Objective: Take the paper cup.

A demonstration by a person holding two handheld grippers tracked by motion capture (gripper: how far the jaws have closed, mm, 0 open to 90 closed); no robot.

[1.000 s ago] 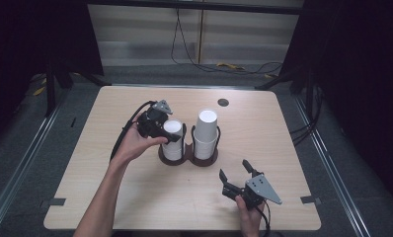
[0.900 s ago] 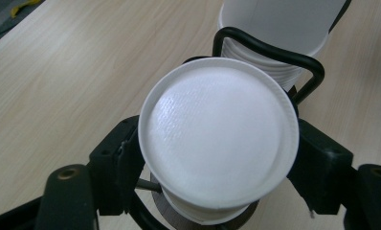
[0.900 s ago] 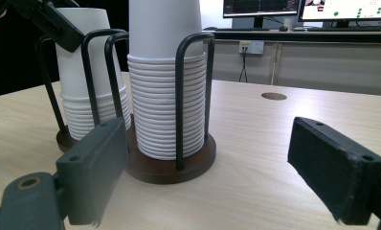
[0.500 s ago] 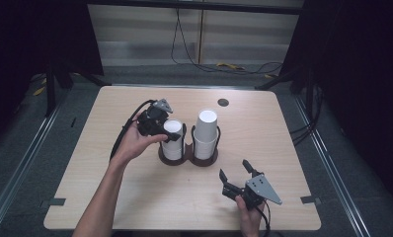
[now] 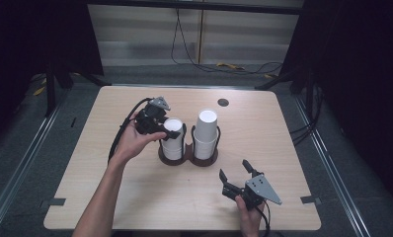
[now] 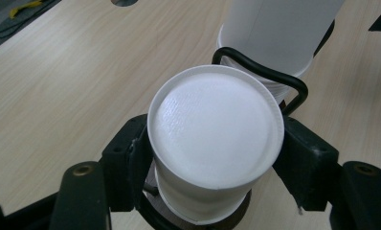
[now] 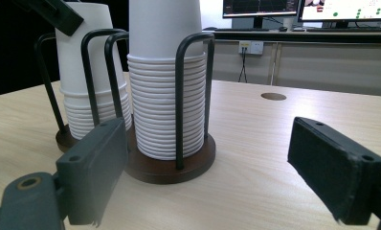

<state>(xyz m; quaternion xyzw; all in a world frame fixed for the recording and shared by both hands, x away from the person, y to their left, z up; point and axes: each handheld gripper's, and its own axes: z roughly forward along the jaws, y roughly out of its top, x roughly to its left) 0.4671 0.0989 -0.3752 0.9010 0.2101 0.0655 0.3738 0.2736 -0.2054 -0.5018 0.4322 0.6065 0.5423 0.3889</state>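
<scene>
Even overhead light on the table (image 5: 135, 207), dark surroundings (near black), soft shadows, slightly soft focus

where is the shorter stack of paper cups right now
In the high view the shorter stack of paper cups stands mid-table in the holder's left ring, beside the taller stack, with the left gripper shut on its top cup.

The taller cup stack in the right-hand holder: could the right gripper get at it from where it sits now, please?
Probably yes. The right gripper stands open on bare table, aimed at the taller cup stack; only the holder's wire loops surround its lower part, and the left gripper grips the neighbouring stack.
</scene>
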